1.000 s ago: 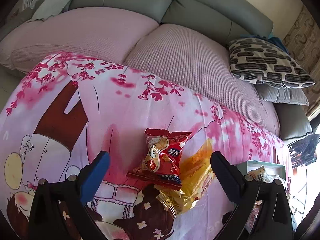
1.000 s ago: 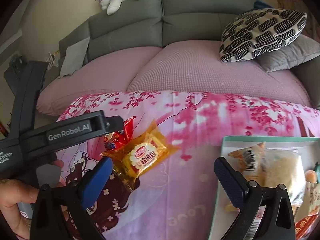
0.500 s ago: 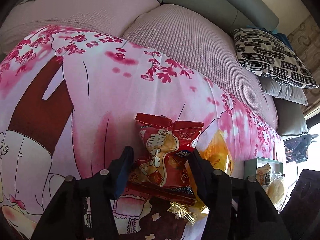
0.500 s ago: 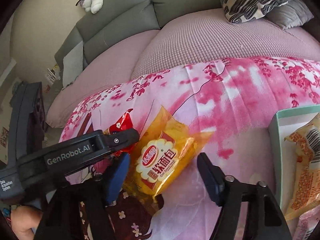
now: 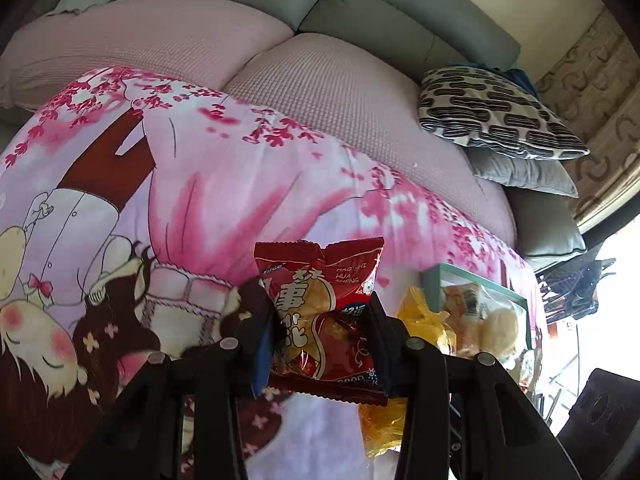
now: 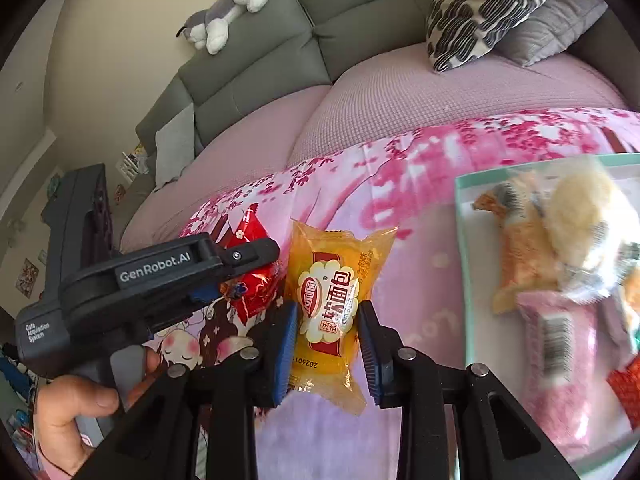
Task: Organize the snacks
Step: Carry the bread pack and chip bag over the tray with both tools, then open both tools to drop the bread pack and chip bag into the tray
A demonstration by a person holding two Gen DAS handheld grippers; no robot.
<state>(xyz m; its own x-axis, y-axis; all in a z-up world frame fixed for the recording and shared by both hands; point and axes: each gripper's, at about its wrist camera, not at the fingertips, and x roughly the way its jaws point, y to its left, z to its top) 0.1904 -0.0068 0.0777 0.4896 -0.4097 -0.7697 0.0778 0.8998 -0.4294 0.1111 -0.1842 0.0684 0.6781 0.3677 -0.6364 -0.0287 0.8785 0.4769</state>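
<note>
2 grippers, 1 pkt each: left gripper (image 5: 320, 328) red packet (image 5: 320, 316), right gripper (image 6: 326, 334) yellow packet (image 6: 330, 304).

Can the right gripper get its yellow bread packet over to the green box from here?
Probably yes. The right gripper is clamped on the yellow bread packet, and only bare pink blanket lies between it and the green box, whose top is open.

Snack box (image 6: 460, 240) right of both packets (image 6: 328, 304)

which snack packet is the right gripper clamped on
The yellow soft-bread packet, pinched between the right gripper pads; the red peanut packet sits in the left gripper instead.
</note>
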